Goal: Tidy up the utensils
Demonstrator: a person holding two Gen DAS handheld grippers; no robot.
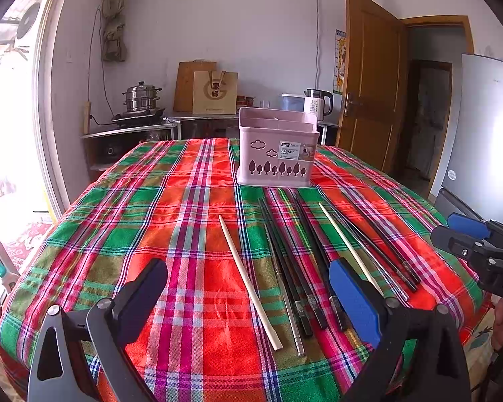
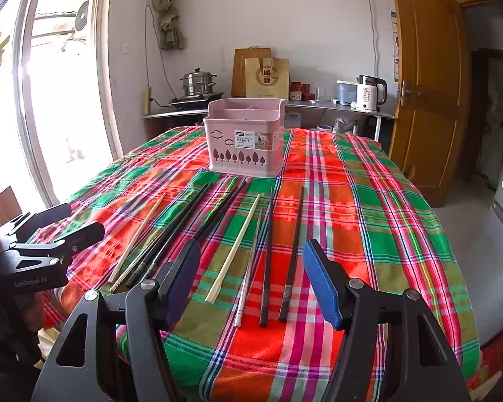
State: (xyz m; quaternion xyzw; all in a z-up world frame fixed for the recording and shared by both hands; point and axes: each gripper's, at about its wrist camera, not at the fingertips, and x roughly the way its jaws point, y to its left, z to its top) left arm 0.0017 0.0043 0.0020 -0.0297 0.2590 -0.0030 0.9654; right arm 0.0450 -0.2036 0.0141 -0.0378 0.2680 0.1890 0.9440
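Left wrist view: plaid tablecloth, pink basket upright at far middle, chopsticks loose in front.
Largest to smallest: cloth-covered table; basket, divided inside, no utensils visible in it; black chopsticks, pale wooden chopstick, thin metal chopstick lying side by side near front edge. Left gripper spread wide, holding nothing. Right gripper spread wide, holding nothing, above chopstick ends.

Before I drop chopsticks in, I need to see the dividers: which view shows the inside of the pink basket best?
The right wrist view: it looks down past the rim of the pink basket and shows the dividers between compartments. The left wrist view shows the pink basket mostly from its front, with only a sliver of the interior.
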